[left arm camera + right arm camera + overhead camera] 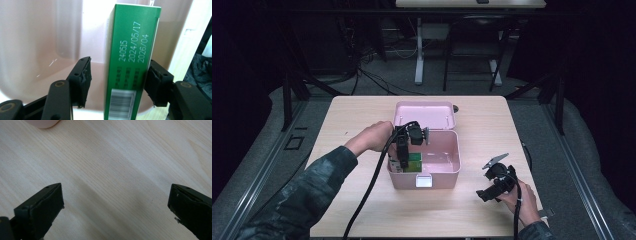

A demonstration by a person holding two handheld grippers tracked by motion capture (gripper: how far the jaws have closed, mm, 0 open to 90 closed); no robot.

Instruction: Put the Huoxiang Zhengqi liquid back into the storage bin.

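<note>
The green box [132,62] stands tall in the pink bin [452,172] between the released left tongs [116,82], while the right tongs [116,212] gape over the worktop [112,157].

The box [447,172] has free room across its right half; its left end is taken up by the green carton [414,162] and the left tongs [403,161] reaching in from above; the raised lid [424,114] blocks the far side; bare worktop [362,120] lies open left, right and in front, except where the right tongs [486,192] rest.
</note>
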